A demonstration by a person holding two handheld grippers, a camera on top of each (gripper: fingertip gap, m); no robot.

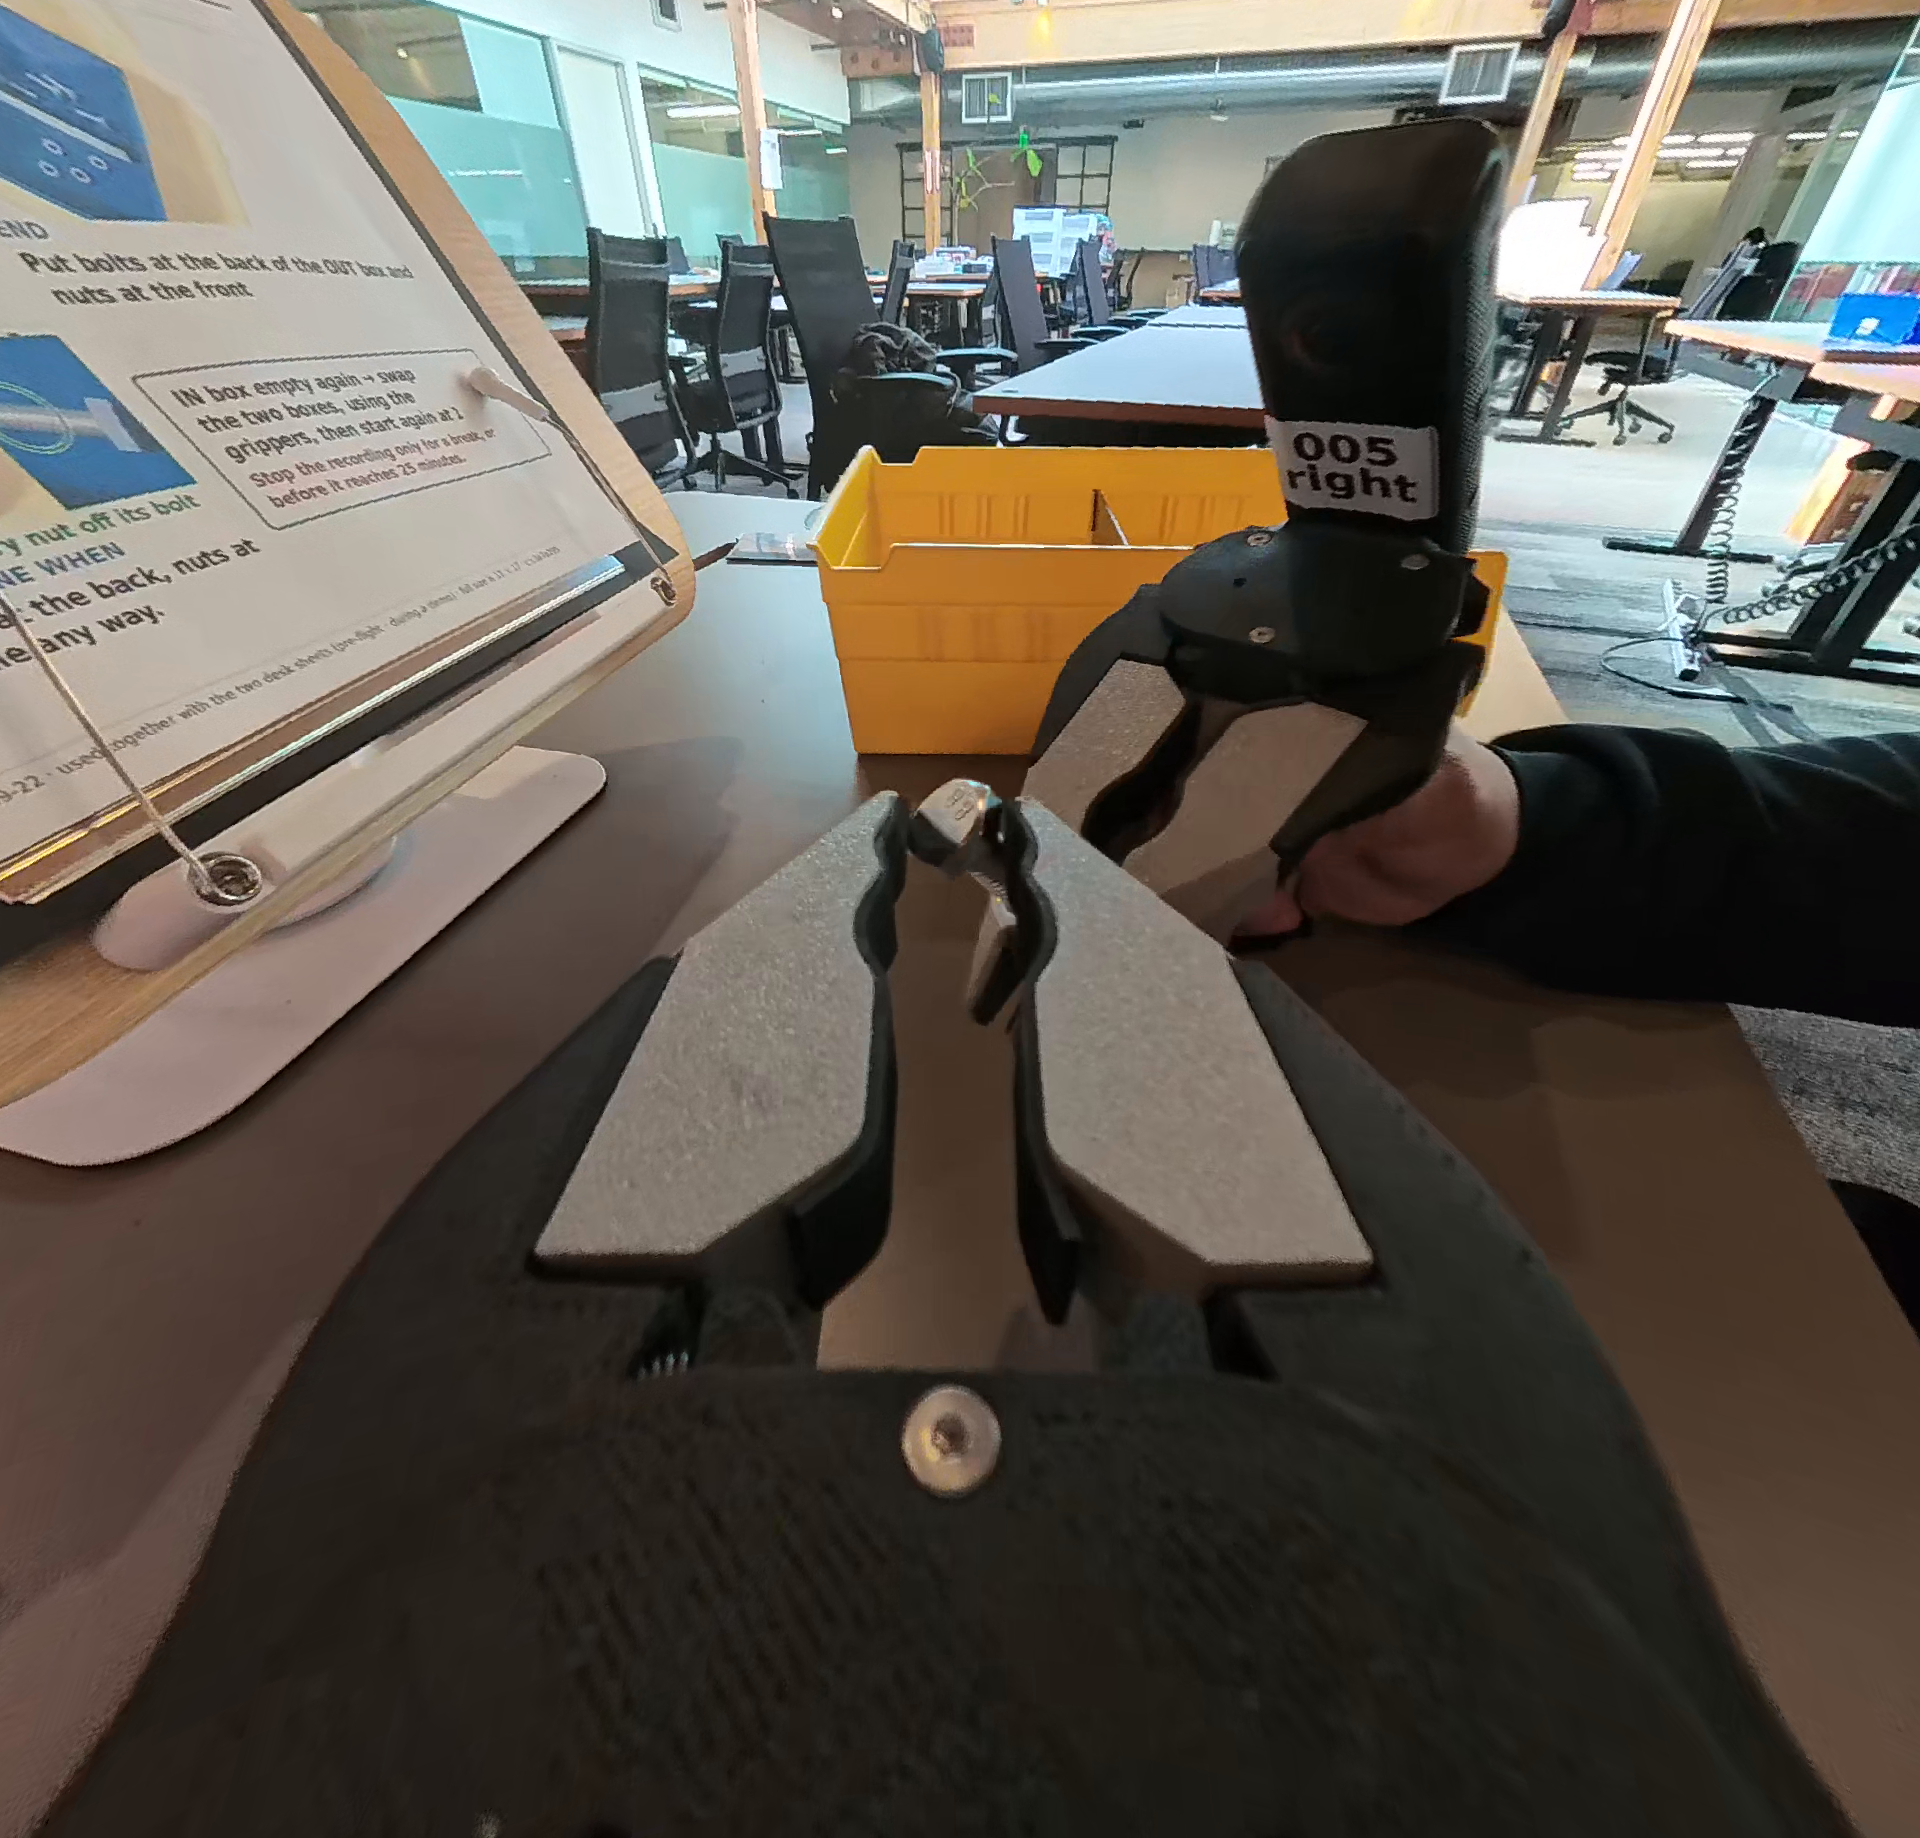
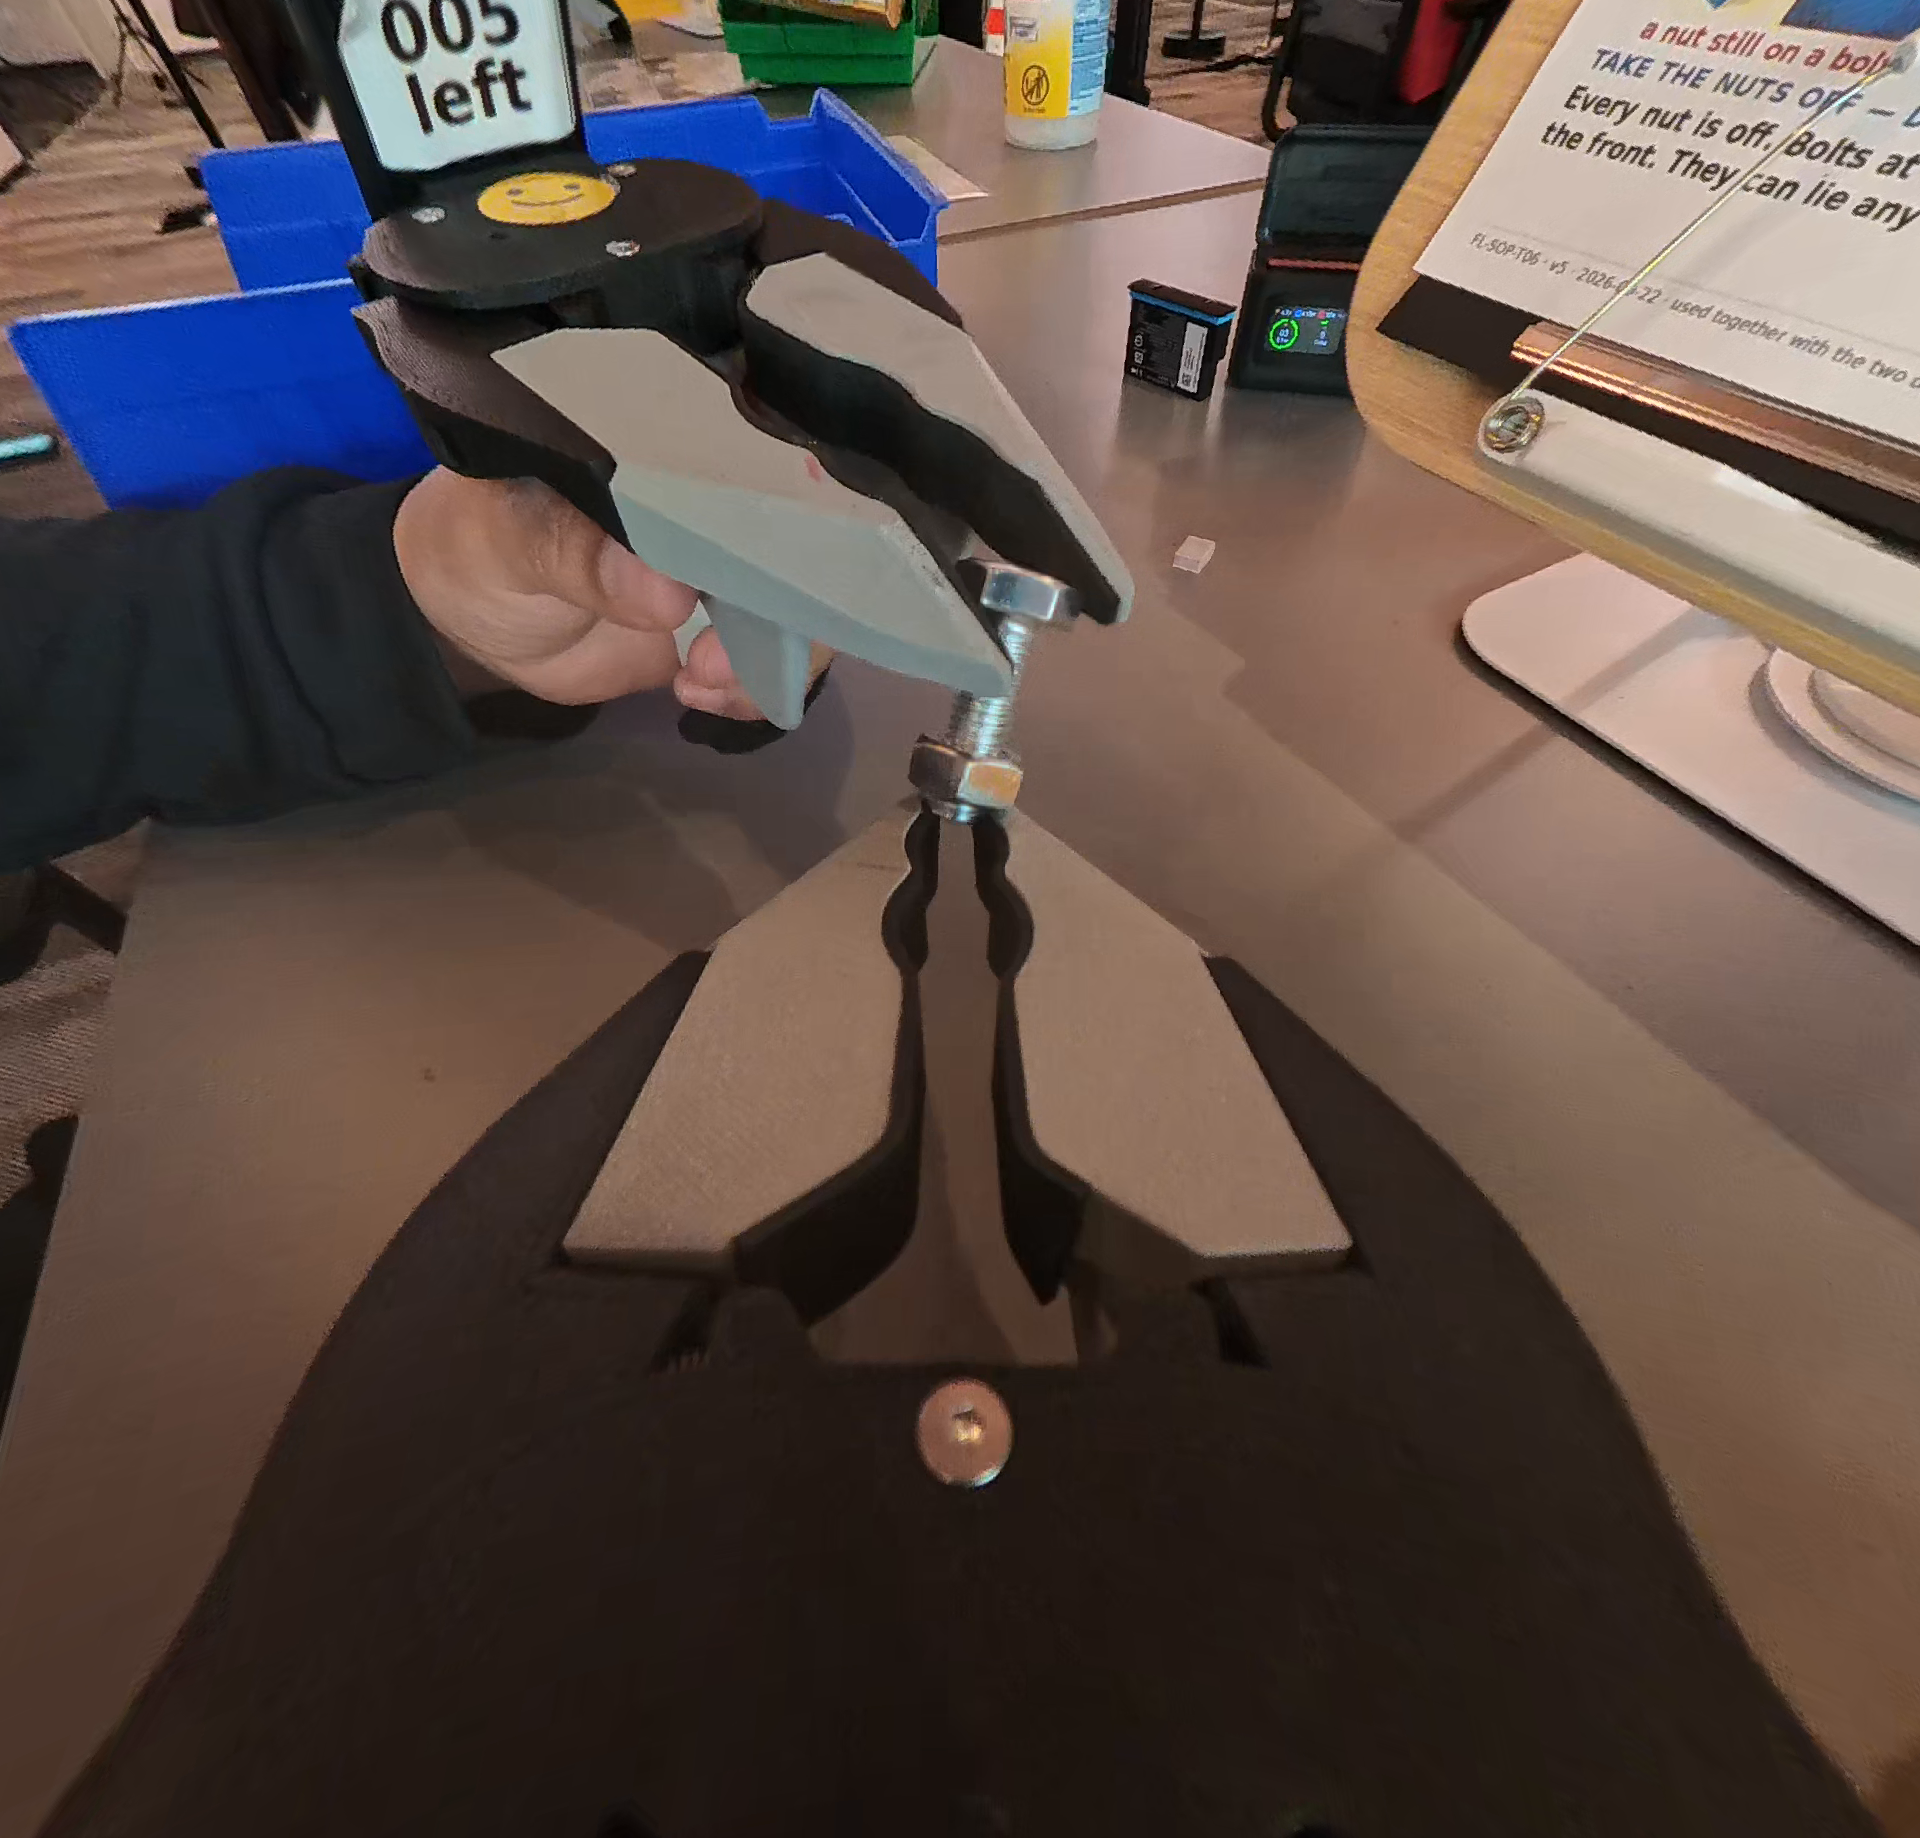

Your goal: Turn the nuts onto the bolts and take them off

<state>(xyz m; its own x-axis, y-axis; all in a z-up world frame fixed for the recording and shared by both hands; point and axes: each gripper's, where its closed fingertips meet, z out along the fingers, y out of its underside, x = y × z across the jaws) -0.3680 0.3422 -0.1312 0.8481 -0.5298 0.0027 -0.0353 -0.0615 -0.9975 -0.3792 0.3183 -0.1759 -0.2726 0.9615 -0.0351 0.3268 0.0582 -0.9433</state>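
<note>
My left gripper [image 1: 961, 838] is shut on the head of a silver bolt [image 1: 954, 820]. In the right wrist view the left gripper [image 2: 1039, 614] holds the bolt [image 2: 1000, 692] above the table, with the threaded shaft pointing down. A silver hex nut [image 2: 966, 778] sits on the shaft's lower end. My right gripper [image 2: 961, 824] is shut on that nut at its fingertips. In the left wrist view the right gripper [image 1: 1096, 832] reaches in from the right, its tips hidden behind my left finger.
A yellow divided bin [image 1: 935, 635] stands behind the grippers. A blue bin [image 2: 208, 386] is on the other side. A wooden document stand [image 1: 343, 708] holding an instruction sheet stands close by. A small black battery [image 2: 1179, 339] and a screened device [image 2: 1299, 334] lie on the brown table [image 2: 1351, 853].
</note>
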